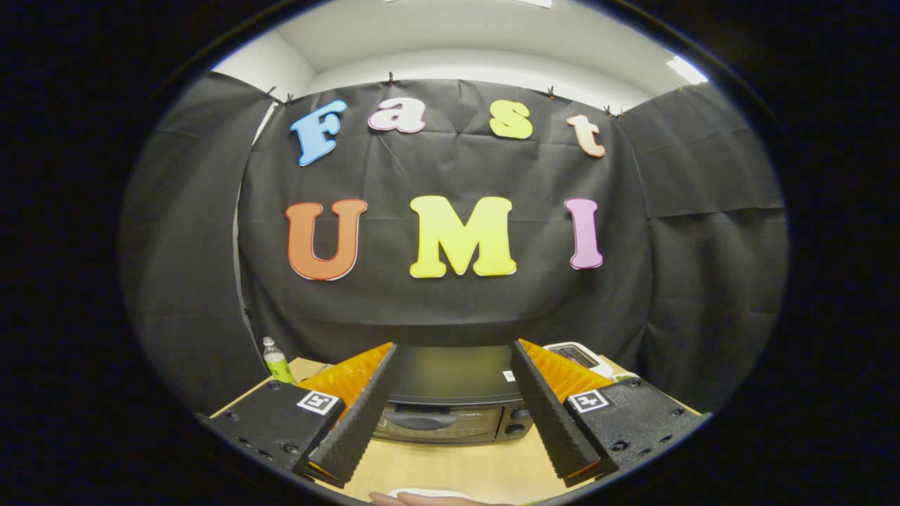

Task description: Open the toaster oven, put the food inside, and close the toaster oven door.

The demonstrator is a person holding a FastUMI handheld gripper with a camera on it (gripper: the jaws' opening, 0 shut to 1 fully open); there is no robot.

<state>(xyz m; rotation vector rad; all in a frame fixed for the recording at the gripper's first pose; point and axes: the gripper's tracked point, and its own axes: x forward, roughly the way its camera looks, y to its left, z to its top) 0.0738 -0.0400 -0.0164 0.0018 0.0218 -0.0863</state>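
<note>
- Wooden table (450, 467) before black cloth wall.
- Toaster oven (450, 404) beyond fingers, door closed.
- Gripper (453, 358) fingers spread, holding nothing.
- Bottle (276, 360) stands beside the oven.

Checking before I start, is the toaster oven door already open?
No, the toaster oven door sits flush and closed, handle up, beyond the open gripper.

No text is readable; the sticker (508, 375) on the toaster oven (450, 393) is perhaps printed, too small. Square markers (318, 402) stand on the gripper (453, 348), whose fingers are apart.
</note>
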